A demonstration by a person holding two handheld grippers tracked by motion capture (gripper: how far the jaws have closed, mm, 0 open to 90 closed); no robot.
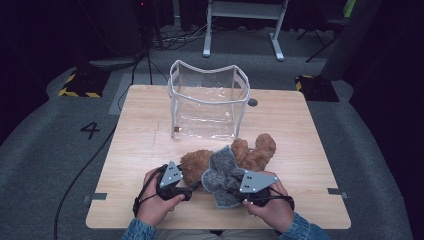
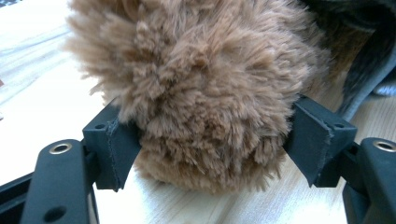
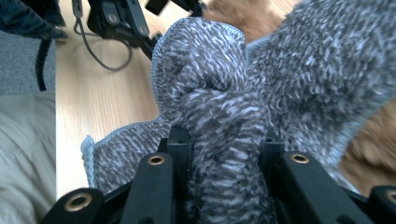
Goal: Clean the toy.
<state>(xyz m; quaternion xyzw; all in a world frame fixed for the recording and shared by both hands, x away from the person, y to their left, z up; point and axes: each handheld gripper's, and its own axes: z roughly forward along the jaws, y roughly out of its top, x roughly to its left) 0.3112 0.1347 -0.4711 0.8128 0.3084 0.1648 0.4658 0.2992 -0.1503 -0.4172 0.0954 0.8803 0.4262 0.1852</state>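
I have both hands low at the near edge of the table [image 1: 150,145], forearms coming up from the bottom of the high view, each gripper pointing forward and slightly inward. My left gripper [image 2: 205,140] lies close to level, just off the wood, its jaws spread wide on either side of the rounded brown end of the plush toy [image 1: 250,152]; the fur brushes both inner pads [image 2: 119,149], but I cannot tell whether they truly squeeze it. In the high view the left hand [image 1: 157,197] wraps the handle from behind. My right gripper [image 3: 224,154] is pinching a bunched fold of the grey fuzzy cloth [image 3: 261,84], the jaws drawn in tight on the wad, with the right hand [image 1: 267,205] cupped beneath. The cloth is gathered upward from that grip and drapes over the middle of the toy, one loose corner trailing on the wood toward the near edge. The toy lies near the middle of the table's near half, its long axis running from near-left to far-right, the limbs pointing toward the far right corner. Just beyond it, toward the far edge, stands the clear bag [image 1: 207,100] with white trim, mouth open upward.
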